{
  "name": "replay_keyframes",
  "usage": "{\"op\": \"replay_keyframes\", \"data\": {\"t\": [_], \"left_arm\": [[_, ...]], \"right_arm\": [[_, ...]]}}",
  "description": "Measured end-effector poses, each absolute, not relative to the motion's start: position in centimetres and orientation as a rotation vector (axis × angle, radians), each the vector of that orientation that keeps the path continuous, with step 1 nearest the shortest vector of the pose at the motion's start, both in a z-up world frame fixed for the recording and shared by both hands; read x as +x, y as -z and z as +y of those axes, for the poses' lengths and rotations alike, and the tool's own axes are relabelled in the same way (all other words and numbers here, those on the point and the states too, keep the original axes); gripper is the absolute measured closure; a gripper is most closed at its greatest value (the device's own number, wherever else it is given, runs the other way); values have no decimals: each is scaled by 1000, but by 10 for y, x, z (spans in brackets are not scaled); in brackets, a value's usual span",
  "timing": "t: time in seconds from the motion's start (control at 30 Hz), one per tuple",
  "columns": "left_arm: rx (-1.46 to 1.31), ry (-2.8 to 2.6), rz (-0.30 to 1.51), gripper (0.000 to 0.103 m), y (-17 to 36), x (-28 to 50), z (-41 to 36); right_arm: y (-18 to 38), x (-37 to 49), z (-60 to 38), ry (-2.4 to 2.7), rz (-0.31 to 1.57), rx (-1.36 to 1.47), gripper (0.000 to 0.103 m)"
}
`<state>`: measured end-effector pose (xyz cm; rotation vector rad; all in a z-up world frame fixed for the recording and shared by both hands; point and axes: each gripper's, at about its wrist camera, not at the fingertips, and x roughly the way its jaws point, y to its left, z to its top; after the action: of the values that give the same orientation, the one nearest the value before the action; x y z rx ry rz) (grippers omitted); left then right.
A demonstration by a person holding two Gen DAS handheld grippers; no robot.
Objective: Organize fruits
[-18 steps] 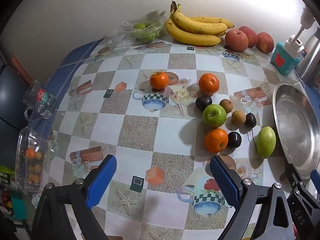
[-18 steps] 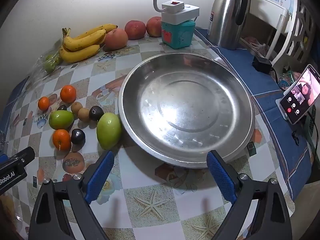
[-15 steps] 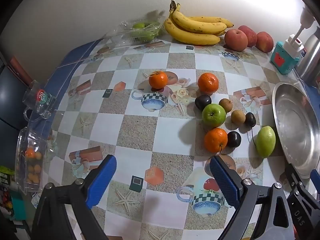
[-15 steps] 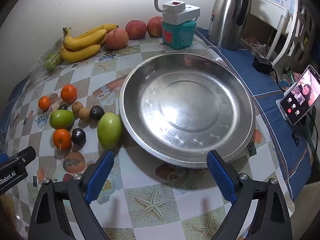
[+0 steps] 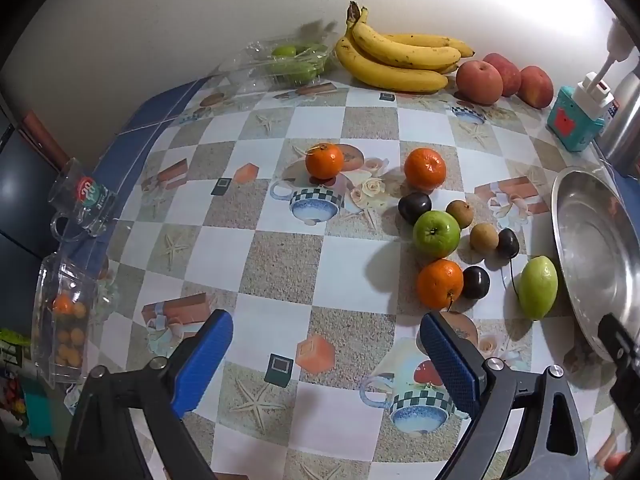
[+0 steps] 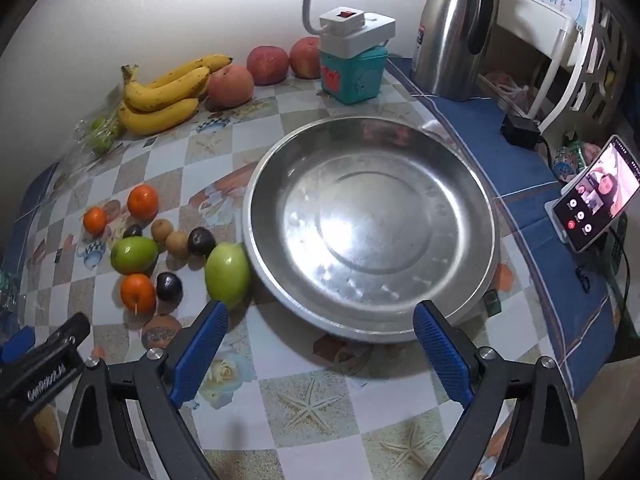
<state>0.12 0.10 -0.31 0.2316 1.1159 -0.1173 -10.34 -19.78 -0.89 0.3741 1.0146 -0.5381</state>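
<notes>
A large steel plate lies empty on the patterned tablecloth; its rim shows in the left wrist view. Left of it sits a cluster of small fruit: a pale green fruit, a green apple, oranges, dark plums and brown longans. Bananas and red apples lie by the wall. My left gripper is open and empty, just short of the cluster. My right gripper is open and empty at the plate's near rim.
A teal box with a white power strip and a steel flask stand behind the plate. A phone leans at the right. A clear bag of green fruit, a glass mug and a plastic box sit at the left.
Both grippers have crept slightly forward; the fruit and plate sit a touch nearer in view. Nothing was grasped or moved.
</notes>
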Motion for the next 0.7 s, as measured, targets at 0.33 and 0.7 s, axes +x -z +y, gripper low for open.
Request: {"op": "replay_keyframes", "data": {"t": [0.33, 0.7], "left_arm": [[253, 109, 1093, 6, -2, 1, -1], [221, 110, 1075, 4, -3, 1, -1]], "right_arm": [[23, -103, -204, 517, 1021, 413, 9], [23, -101, -194, 492, 1028, 369, 9]]}}
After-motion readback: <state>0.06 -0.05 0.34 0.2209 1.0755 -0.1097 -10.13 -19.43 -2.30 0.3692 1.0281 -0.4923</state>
